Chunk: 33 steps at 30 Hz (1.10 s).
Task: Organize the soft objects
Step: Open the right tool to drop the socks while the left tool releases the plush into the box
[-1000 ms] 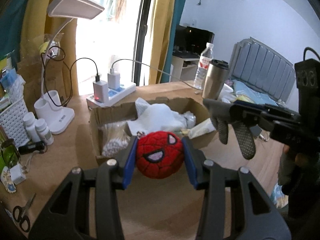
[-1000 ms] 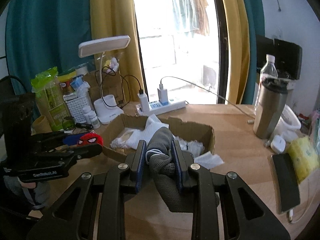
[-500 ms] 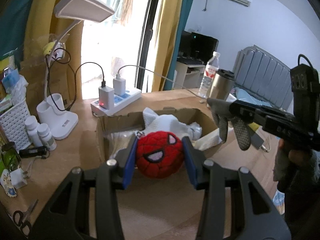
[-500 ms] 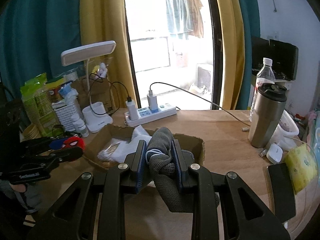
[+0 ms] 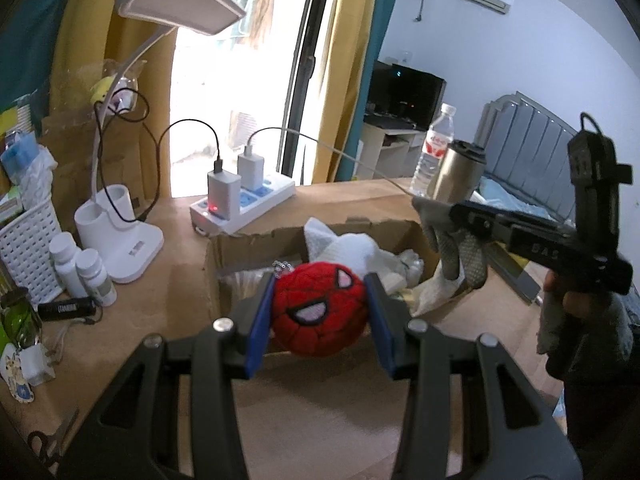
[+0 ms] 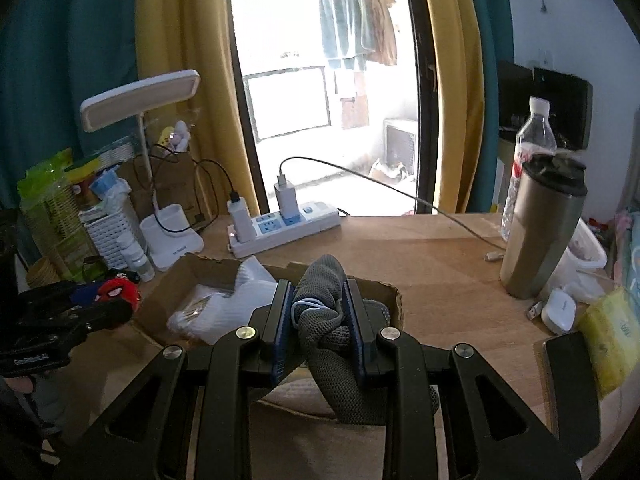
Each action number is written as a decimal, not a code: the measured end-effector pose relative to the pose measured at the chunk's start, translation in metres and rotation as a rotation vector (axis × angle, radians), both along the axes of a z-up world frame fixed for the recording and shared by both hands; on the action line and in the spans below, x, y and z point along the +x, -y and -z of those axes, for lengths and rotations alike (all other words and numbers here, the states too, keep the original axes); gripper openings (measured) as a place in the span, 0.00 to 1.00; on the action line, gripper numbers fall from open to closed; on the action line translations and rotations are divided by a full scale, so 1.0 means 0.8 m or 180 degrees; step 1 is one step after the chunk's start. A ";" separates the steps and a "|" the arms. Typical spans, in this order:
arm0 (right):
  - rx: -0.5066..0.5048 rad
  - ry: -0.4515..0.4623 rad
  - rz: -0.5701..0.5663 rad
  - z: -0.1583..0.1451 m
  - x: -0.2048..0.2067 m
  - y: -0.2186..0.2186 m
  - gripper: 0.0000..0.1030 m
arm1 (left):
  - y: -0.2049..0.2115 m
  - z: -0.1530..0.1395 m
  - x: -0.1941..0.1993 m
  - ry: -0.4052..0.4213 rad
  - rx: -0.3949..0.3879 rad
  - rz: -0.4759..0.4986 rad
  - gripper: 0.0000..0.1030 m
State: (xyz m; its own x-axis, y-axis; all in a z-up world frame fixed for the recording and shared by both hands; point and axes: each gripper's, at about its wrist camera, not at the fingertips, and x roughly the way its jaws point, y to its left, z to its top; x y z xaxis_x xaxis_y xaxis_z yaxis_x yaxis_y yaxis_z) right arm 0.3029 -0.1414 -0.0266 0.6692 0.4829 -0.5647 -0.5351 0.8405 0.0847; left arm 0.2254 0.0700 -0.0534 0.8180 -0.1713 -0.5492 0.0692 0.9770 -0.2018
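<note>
grey sock [image 6: 326,336] lower end cut off behind right gripper [image 6: 318,322] jaws.

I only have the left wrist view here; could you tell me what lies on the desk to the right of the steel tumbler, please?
Observer: In the right wrist view, a small white case lies beside the steel tumbler, with a yellow packet nearer the desk edge.
Operator: Thank you. Is the right gripper's hold on the grey sock secure?
Observer: Yes, the right gripper has both blue pads pressed on the grey sock, with a pale blue loop bunched between them.
Operator: And is there free room in the box?
Observer: The cardboard box shows white cloths filling its left part; the sock hides the right part.
</note>
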 end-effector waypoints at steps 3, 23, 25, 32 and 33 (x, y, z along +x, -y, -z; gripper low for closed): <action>0.0011 -0.0042 0.0034 0.007 0.009 0.002 0.27 | -0.001 0.002 0.004 -0.0007 0.0007 -0.0008 0.44; -0.0251 -0.0235 0.0278 0.066 0.038 0.005 0.42 | -0.002 0.033 0.045 -0.0199 0.0093 -0.0096 0.44; -0.0175 -0.0206 0.0257 0.060 0.033 0.009 0.54 | -0.002 0.036 0.050 -0.0240 0.0119 -0.0121 0.44; -0.0191 -0.0165 0.0466 0.055 0.036 0.033 0.60 | -0.009 0.048 0.055 -0.0357 0.0142 -0.0257 0.44; -0.0188 -0.0201 0.0488 0.058 0.038 0.036 0.61 | -0.011 0.048 0.055 -0.0370 0.0144 -0.0273 0.44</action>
State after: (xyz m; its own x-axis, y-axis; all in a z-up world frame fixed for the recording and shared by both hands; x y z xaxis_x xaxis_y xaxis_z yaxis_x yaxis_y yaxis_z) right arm 0.3334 -0.1700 -0.0733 0.6949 0.3427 -0.6322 -0.3954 0.9164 0.0621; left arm 0.2693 0.0786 -0.0922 0.7589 -0.0765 -0.6467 -0.0361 0.9866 -0.1590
